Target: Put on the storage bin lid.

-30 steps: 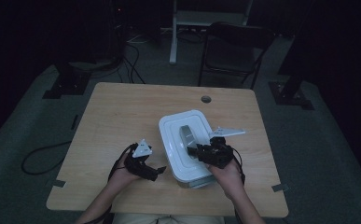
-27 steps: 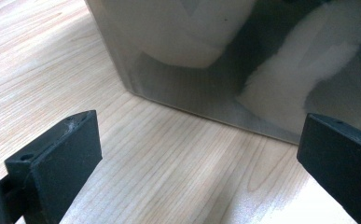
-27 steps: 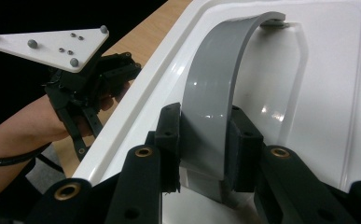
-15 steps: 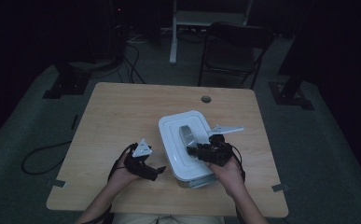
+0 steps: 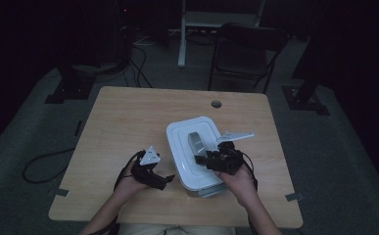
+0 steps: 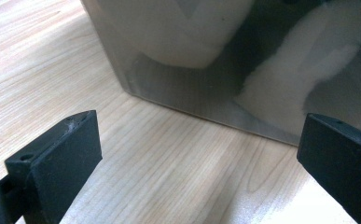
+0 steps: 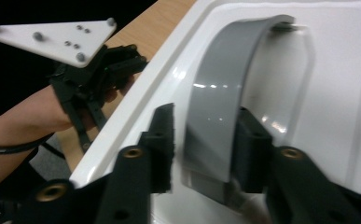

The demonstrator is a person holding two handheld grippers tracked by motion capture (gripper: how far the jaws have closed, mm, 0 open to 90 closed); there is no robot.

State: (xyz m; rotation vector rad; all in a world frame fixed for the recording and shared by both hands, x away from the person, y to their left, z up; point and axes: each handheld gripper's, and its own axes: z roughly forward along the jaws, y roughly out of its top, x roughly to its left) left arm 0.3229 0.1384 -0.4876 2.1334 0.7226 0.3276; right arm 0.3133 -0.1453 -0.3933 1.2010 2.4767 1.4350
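A white, glossy plastic container (image 5: 194, 156) with rounded corners is sitting on the pale wood-grain table (image 5: 128, 122), toward the person's side and a little right of the middle. Its lid is smooth and moulded with a raised rectangular step, and an arched grey handle (image 7: 220, 107), a flat shiny band of plastic, is curving up from the lid's centre.

The right gripper (image 7: 204, 144) is reaching over the near right part of the container, its two matte black, blocky jaws standing on either side of the grey handle. The jaws have just been opening; in the right gripper view the left jaw is showing a narrow gap to the band, while the right jaw is lying close against it, and whether that pad is touching cannot be told. The handle is sitting between them, not pressed. In the high view the same gripper (image 5: 211, 159) is lying over the lid, its pale three-cornered plate jutting out to the right of the container.

The left gripper (image 5: 165, 178) is resting on the table just beside the container's near left wall, held by the left hand (image 5: 130, 181). Its jaws are standing wide apart with nothing between them; beyond them the container's shiny, reflective side wall (image 6: 206, 79) is meeting the grained tabletop.
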